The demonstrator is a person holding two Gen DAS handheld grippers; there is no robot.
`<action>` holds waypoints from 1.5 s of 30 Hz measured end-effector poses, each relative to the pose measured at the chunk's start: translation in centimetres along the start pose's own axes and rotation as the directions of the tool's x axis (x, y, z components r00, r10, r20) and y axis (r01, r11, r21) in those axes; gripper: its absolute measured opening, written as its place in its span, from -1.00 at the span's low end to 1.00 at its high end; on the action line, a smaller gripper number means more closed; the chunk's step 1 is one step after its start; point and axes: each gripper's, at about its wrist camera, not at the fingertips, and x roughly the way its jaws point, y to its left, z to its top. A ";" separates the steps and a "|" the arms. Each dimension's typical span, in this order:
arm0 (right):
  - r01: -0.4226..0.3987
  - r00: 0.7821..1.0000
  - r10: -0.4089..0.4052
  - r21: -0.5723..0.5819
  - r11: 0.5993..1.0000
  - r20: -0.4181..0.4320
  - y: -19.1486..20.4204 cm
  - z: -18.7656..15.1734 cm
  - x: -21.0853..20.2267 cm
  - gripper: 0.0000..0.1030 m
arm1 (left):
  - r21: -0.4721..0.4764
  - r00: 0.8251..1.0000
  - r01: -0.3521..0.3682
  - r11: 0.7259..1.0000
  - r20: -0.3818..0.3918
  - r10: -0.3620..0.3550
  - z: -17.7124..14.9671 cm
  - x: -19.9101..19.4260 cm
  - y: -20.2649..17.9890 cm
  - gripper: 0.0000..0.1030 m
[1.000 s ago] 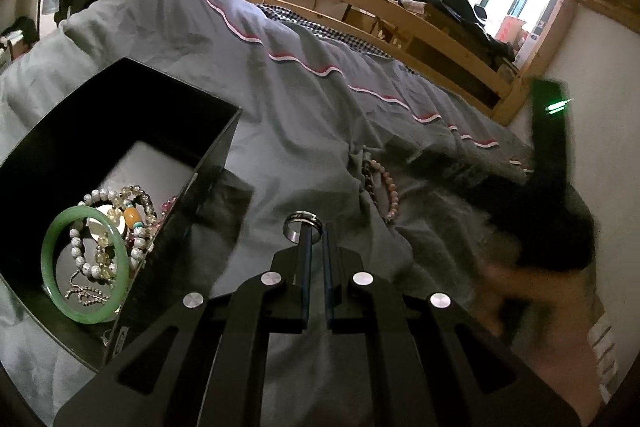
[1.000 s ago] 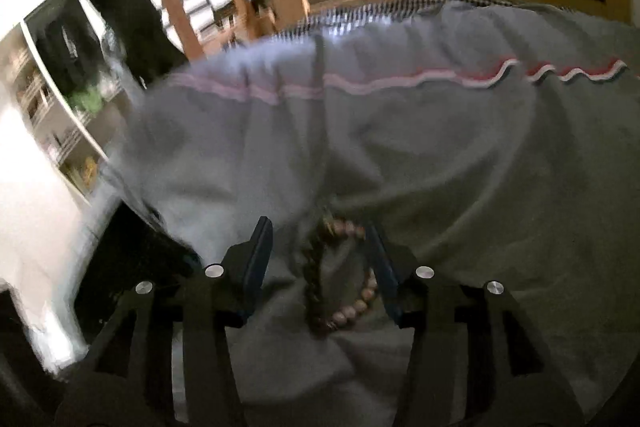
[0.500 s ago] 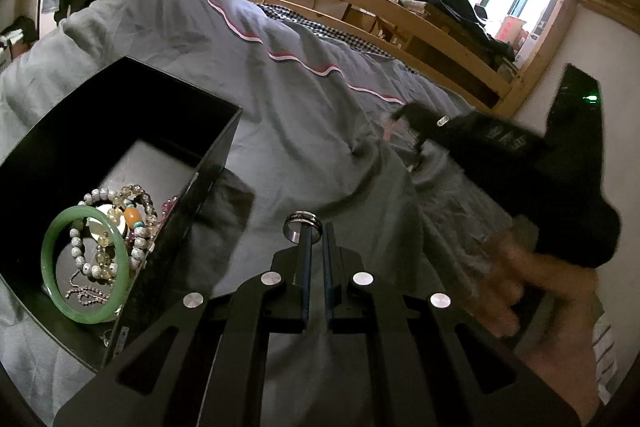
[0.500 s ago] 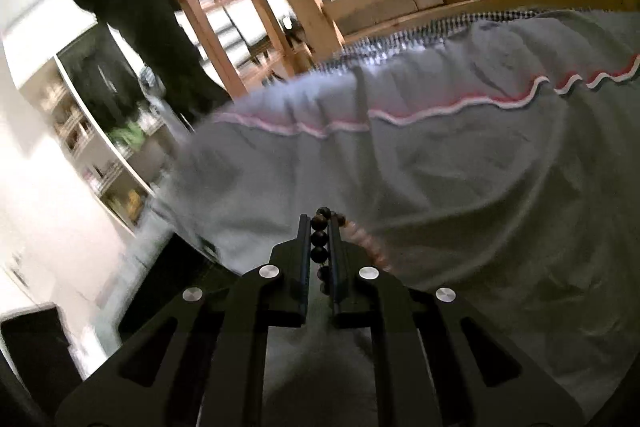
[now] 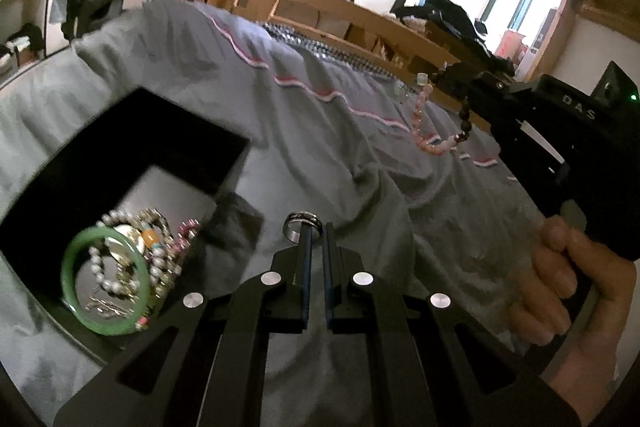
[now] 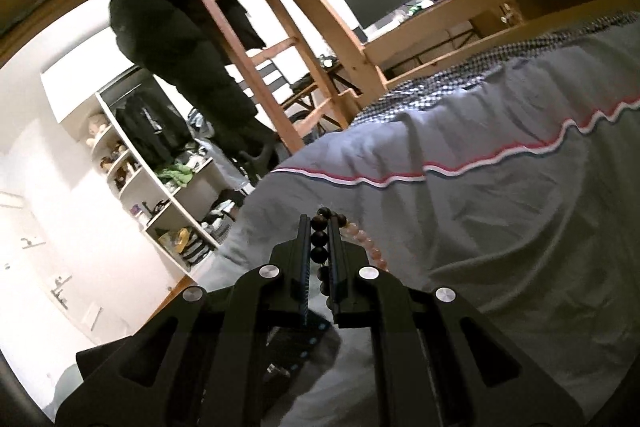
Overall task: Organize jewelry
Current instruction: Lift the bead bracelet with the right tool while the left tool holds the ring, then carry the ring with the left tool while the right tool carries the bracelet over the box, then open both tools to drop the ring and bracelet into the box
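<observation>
Left claw [image 5: 316,239] clenched on silver ring [image 5: 301,225], held level just at 3 o'clock of black box [image 5: 120,131], likely for drop-in. Green bangle [image 5: 105,281] and beads already inside. Right claw [image 6: 320,239] grasping beaded bracelet [image 5: 438,131], dangling clear of grey duvet [image 5: 320,147]. Beyond: wooden bunk frame [image 6: 344,43], ladder, shelves at 9 o'clock.

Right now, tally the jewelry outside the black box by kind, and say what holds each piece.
Rings: 1, the ring pinched at the tip of the shut left tool.
Bead bracelets: 1, the bracelet of dark and pink beads hanging from the shut right tool, clear of the gray blanket.
Total: 2
</observation>
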 end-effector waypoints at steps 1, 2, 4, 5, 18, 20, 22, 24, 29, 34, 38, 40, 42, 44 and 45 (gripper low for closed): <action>-0.008 1.000 0.008 -0.003 1.000 0.001 0.3 -0.1 -0.2 -0.83 | -0.001 1.000 -0.007 1.000 0.017 0.007 0.2 -0.4 0.1 -0.91; -0.015 1.000 0.015 -0.007 1.000 0.001 0.7 0.0 -0.2 -0.83 | -0.004 0.999 -0.014 1.000 0.034 0.014 0.3 -0.8 0.2 -0.91; -0.036 0.999 0.036 -0.019 0.999 0.001 1.5 -0.1 -0.3 -0.83 | -0.014 0.997 -0.038 0.999 0.070 0.039 0.7 -1.6 0.5 -0.91; -0.048 0.999 0.048 -0.024 0.999 -0.001 2.0 -0.2 -0.3 -0.83 | -0.019 0.995 -0.049 0.999 0.084 0.050 0.9 -1.9 0.6 -0.91; -0.189 0.981 0.187 -0.048 0.981 -0.044 5.6 -2.3 1.7 -0.83 | -0.188 0.958 -0.179 0.966 0.191 0.215 2.1 -4.6 3.9 -0.90; -0.209 0.977 0.207 -0.037 0.977 -0.058 5.9 -2.7 2.2 -0.83 | -0.216 0.953 -0.198 0.956 0.186 0.239 2.0 -4.8 4.5 -0.90; -0.214 0.975 0.210 -0.045 0.976 -0.080 6.4 -3.3 3.0 -0.83 | -0.253 0.946 -0.219 0.942 0.181 0.269 1.9 -4.9 5.3 -0.90; -0.192 0.977 0.182 -0.082 0.978 -0.113 7.2 -3.9 3.8 -0.83 | -0.271 0.943 -0.238 0.933 0.166 0.289 1.9 -4.9 5.8 -0.90; -0.077 0.980 0.018 -0.296 0.952 -0.199 10.0 -5.8 6.4 -0.83 | -0.301 0.932 -0.268 0.915 0.159 0.325 1.9 -5.4 6.7 -0.90; -0.061 0.966 -0.045 -0.397 0.916 -0.253 11.2 -7.6 8.8 -0.83 | -0.307 0.923 -0.293 0.905 0.157 0.352 1.9 -5.9 7.0 -0.91; -0.054 0.960 -0.068 -0.417 0.907 -0.272 11.0 -8.4 9.7 -0.83 | -0.321 0.918 -0.305 0.897 0.151 0.366 1.8 -6.0 7.4 -0.91; -0.044 0.958 -0.083 -0.426 0.904 -0.273 10.8 -8.5 10.1 -0.83 | -0.327 0.916 -0.310 0.893 0.149 0.373 1.7 -6.1 7.5 -0.91; -0.040 0.958 -0.085 -0.420 0.907 -0.275 10.8 -8.5 10.4 -0.83 | -0.330 0.914 -0.315 0.890 0.149 0.378 1.8 -6.1 7.6 -0.91; -0.038 0.956 -0.088 -0.418 0.908 -0.279 10.8 -8.6 10.6 -0.83 | -0.338 0.911 -0.321 0.885 0.146 0.387 1.7 -6.2 7.8 -0.91; -0.039 0.956 -0.089 -0.418 0.908 -0.281 10.8 -8.7 10.7 -0.83 | -0.339 0.911 -0.323 0.884 0.143 0.388 1.8 -6.2 7.9 -0.91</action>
